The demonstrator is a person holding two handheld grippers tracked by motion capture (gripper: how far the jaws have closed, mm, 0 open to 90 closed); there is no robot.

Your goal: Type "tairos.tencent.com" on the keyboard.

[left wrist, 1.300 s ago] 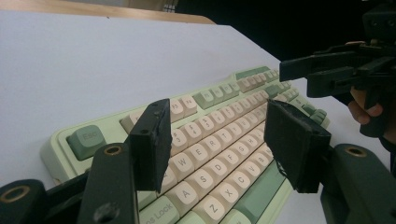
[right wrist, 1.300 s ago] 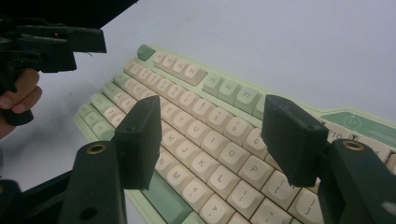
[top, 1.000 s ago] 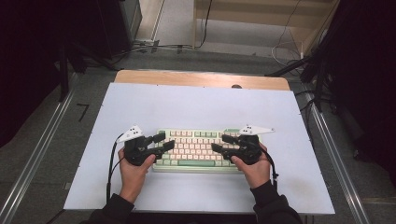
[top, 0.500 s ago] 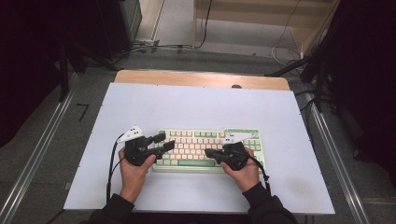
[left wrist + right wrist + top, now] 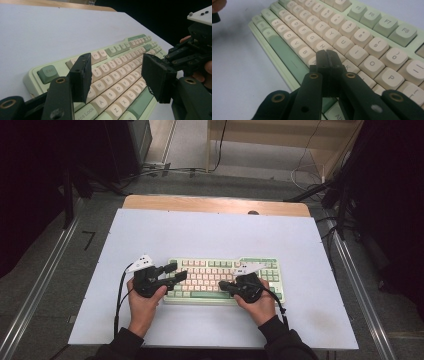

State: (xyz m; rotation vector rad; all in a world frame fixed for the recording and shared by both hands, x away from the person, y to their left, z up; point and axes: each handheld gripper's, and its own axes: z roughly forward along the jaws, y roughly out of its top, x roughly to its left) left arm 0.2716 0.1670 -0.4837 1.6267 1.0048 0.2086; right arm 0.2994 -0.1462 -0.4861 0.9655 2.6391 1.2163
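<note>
A mint-green keyboard [image 5: 222, 279] with cream keys lies on the white mat, near the front. My left gripper [image 5: 176, 272] hovers over the keyboard's left end with its jaws open. In the left gripper view the pads [image 5: 81, 73] stand wide apart above the letter rows of the keyboard [image 5: 112, 50], with nothing between them. My right gripper [image 5: 225, 285] is shut, its tips low over the keyboard's front middle. In the right gripper view the closed tips [image 5: 327, 56] point down at the bottom letter row of the keyboard [image 5: 372, 30]. Whether they touch a key I cannot tell.
The white mat [image 5: 210, 235] covers most of a wooden table, whose bare edge [image 5: 215, 204] shows at the back. Metal rails [image 5: 40, 290] run along both sides. Cables lie on the floor beyond. Open mat surrounds the keyboard.
The right gripper has moved left and down toward the keyboard's front middle, and its jaws have closed with nothing between them. The left gripper has stayed put.
</note>
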